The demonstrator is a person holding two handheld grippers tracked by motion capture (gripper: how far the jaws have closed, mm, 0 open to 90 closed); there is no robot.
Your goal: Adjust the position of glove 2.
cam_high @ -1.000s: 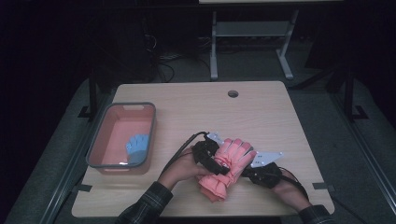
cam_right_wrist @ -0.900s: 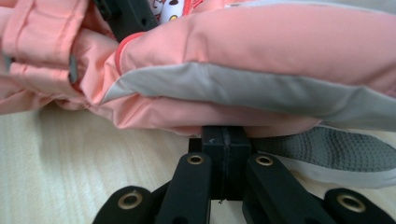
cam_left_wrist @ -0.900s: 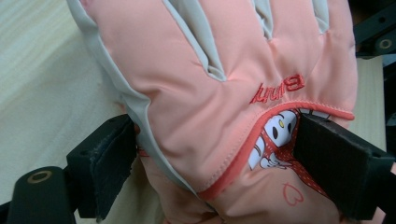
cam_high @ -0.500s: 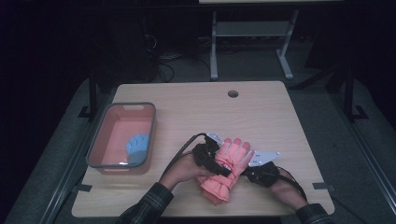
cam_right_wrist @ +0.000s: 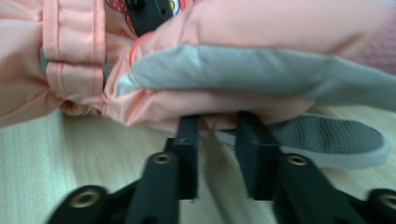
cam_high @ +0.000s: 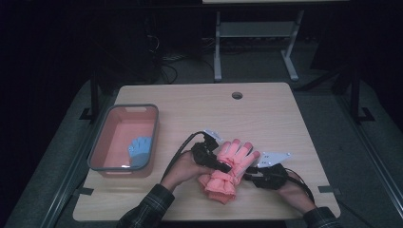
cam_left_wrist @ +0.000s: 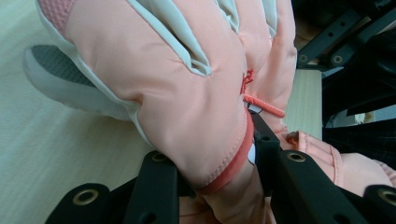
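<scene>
The glove lies on the near half of the table, fingers pointing away from the person and its gathered cuff toward the near edge, well apart from the tray at the left that holds a blue glove. It is a padded pink winter glove with pale grey panels and a rubbery grey patch showing beneath it in both gripper views, possibly part of a second glove under it. I judge it light, soft and bulky: it will sag and fold when lifted, and its smooth shell may slide between hard jaws. The firmest places to take it look like the elastic wrist band and the thick cuff, where the fabric bunches.

The left gripper comes in from the glove's left side; its jaws have just been closing and, in the left gripper view, now squeeze the wrist band between them. The right gripper sits at the glove's right edge; its jaws have just been opening, and in its own view they stand parted with their tips at or just under the lower edge of the glove, pinching nothing.
</scene>
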